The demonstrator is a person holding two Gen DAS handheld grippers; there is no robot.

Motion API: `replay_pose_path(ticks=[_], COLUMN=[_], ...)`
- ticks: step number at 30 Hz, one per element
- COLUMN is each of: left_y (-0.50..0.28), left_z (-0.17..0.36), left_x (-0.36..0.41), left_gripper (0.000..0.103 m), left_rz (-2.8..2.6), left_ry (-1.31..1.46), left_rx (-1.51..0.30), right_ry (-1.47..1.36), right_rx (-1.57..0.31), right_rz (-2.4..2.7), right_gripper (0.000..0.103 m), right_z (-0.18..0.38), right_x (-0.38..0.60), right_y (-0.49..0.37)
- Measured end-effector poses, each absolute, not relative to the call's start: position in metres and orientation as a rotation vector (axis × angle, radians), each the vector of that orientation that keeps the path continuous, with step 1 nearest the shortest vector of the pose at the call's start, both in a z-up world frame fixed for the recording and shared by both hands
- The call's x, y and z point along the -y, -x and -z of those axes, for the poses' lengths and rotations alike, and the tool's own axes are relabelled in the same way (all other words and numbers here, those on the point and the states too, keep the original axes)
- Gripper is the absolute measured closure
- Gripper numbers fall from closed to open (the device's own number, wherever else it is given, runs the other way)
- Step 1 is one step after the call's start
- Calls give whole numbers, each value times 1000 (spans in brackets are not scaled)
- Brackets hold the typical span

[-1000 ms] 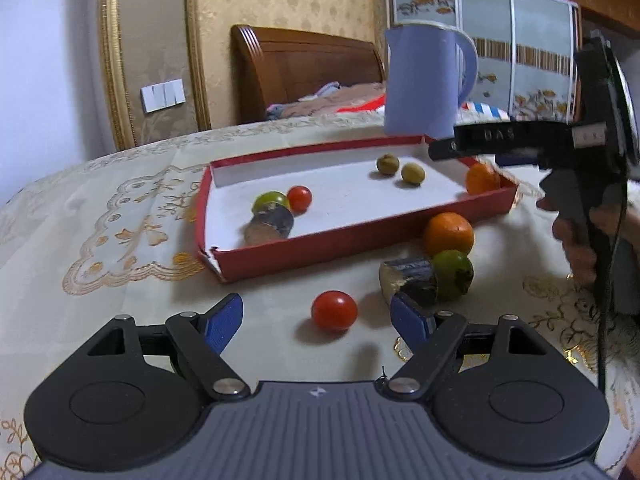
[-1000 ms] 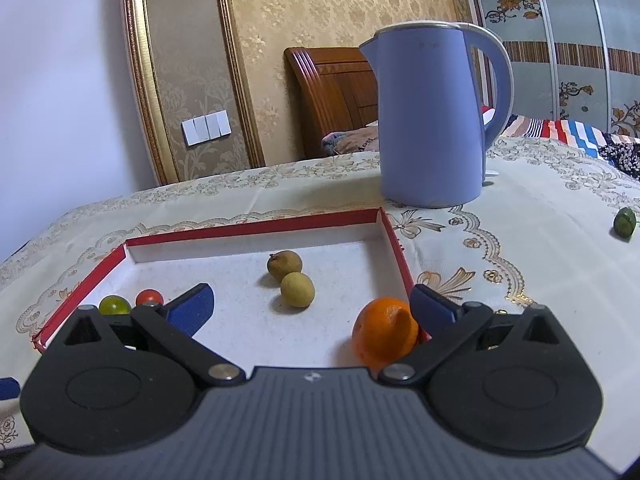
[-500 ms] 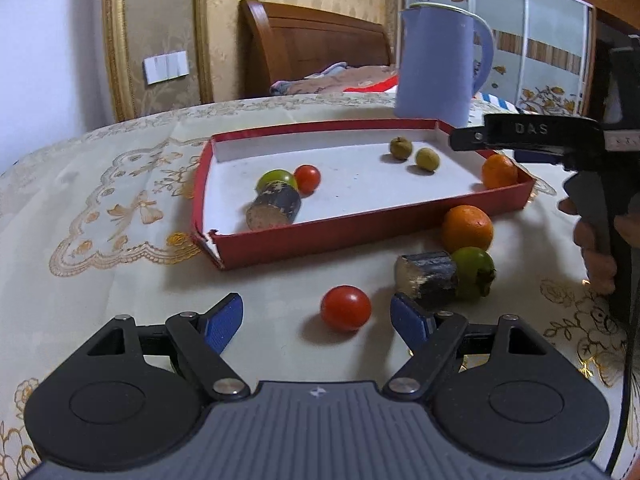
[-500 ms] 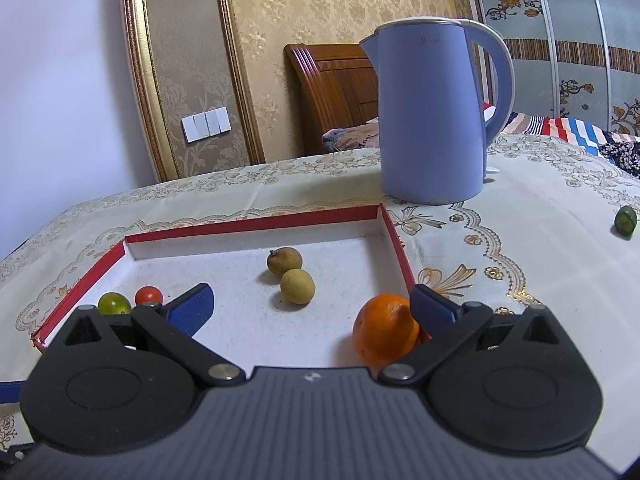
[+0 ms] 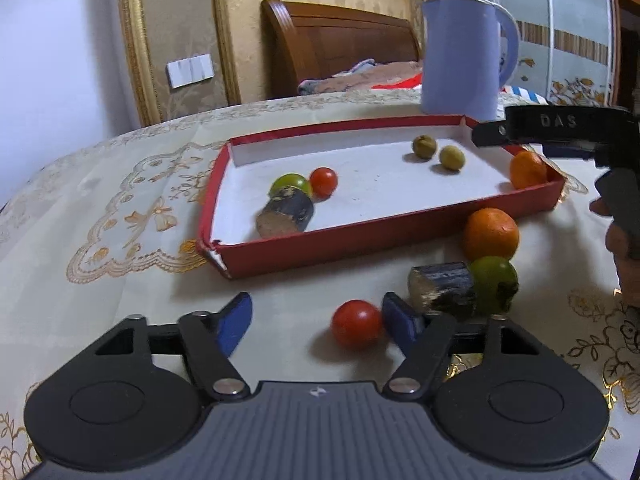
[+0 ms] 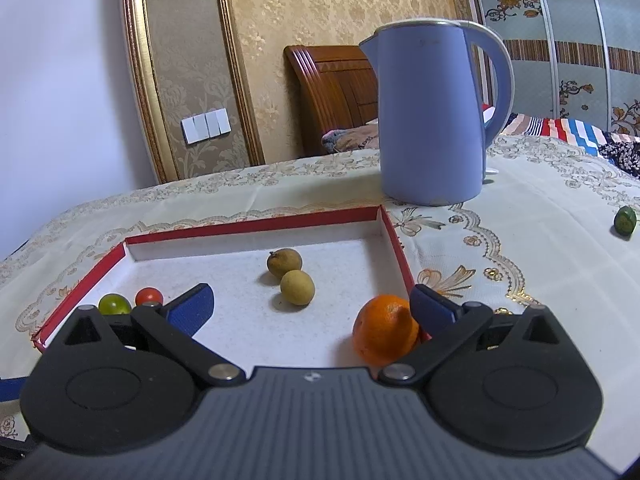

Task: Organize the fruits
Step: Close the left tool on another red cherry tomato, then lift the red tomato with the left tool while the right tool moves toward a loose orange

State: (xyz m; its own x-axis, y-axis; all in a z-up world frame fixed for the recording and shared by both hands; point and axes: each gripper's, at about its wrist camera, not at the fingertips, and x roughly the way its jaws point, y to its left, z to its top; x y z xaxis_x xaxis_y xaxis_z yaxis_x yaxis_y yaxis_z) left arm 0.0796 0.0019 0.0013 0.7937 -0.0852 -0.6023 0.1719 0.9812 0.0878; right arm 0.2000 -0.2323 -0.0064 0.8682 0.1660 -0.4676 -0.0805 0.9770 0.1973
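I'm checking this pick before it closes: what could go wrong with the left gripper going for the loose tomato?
1. The red tomato sits off-centre, hard against the right side of the open left gripper; closing could roll it away rather than trap it.
2. The dark cylinder and green fruit lie just beyond that side and may get nudged.
3. The orange rests by the red tray wall, so a knock could send it rolling.

I count one red tray [image 5: 400, 236] and one blue kettle [image 6: 432, 120]. Red tomatoes: two, one in the tray [image 5: 323, 182] and one on the cloth [image 5: 356, 324]. Oranges: two [image 5: 527, 169] [image 5: 491, 234]. Green fruits: three [image 5: 291, 184] [image 5: 493, 282] [image 6: 625, 220]. Longans: two [image 6: 284, 262] [image 6: 297, 287]. Dark cane pieces: two [image 5: 286, 214] [image 5: 442, 286]. My grippers: two [image 5: 316, 320] [image 6: 312, 308].
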Motion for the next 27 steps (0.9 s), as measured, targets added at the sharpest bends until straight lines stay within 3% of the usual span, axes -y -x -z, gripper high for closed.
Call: replay_pose_path(ticks=[4,6,21,23,25,27], left_y=[-79,-78,-77,-78,-77,-77], left_z=[-2,-2,-3,-2,-2,-2], left_x=[-3,-3,-14,-16,-13,-14], left_gripper=[65,70,69,66,55,55], left_rz=[149,154,109,132,105,105], left_ry=[-123,-121,-61,-39,-60,-54], left_rx=[-635,-630,-620,-639,-638,-640], right_ry=[-172,-171,-167,-165,-167,-166], right_rx=[-513,-514,-525,-528,-528,-526], right_rz=[-129,-127,-127,-127,-129,-129], right_gripper=[0,0,0,0,0,0], right_z=[7,7,8,9,8,8], right_x=[232,232,232,232,232,232], right_y=[-201,-202,-203,-203,-203,-203])
